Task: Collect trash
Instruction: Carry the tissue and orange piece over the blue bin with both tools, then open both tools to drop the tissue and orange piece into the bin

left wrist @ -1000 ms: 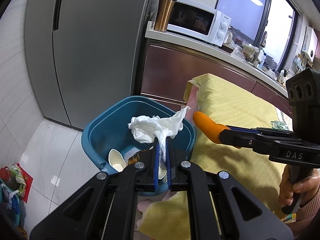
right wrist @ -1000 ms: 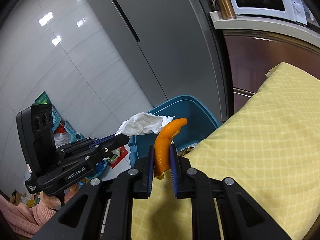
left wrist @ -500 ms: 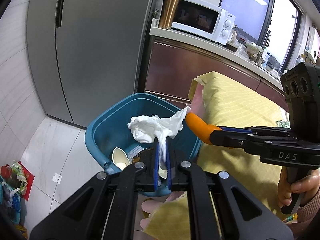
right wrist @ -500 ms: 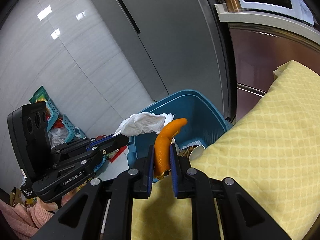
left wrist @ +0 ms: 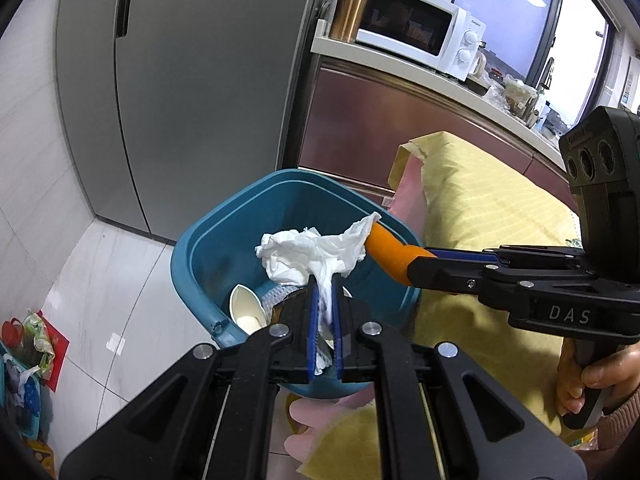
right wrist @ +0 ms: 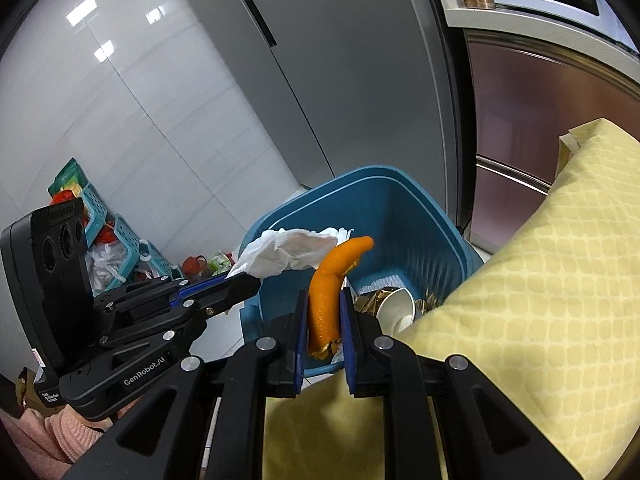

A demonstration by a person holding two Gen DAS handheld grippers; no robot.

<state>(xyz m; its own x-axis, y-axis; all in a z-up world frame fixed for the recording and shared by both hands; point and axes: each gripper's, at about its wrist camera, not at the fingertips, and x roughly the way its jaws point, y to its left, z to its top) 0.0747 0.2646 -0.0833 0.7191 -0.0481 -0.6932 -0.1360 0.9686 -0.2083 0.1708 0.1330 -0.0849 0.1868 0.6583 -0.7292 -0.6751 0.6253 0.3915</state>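
- Left gripper (left wrist: 325, 300) is clamped almost fully closed on a crumpled white tissue (left wrist: 310, 256); a strip of the paper is pinched between the blue pads and the bulk fans out above the fingertips.
- Right gripper (right wrist: 325, 312) is clamped on an orange peel (right wrist: 332, 284), a curved strip standing up between its blue pads, with the upper end bending to the right past the fingertips.
- Both pieces of trash hang over the open mouth of the blue bin (left wrist: 200, 248), which stands on the tiled floor beside a grey refrigerator (left wrist: 200, 80).
- In the left wrist view the tip of the peel touches or sits just behind the edge of the tissue; which of the two I cannot tell.
- Inside the bin lie a white paper cup (left wrist: 246, 308) and some gold-coloured wrapping (right wrist: 370, 300).
- A yellow quilted cloth (right wrist: 540, 280) covers the surface just right of the bin.
- A hand (left wrist: 588, 384) grasps the handle of the right gripper at the lower right edge.
- Compared with a second ago, both grips are unchanged, but the bin looms larger and sits more squarely beneath the two loads, and the peel, then clear of the tissue, now meets it.
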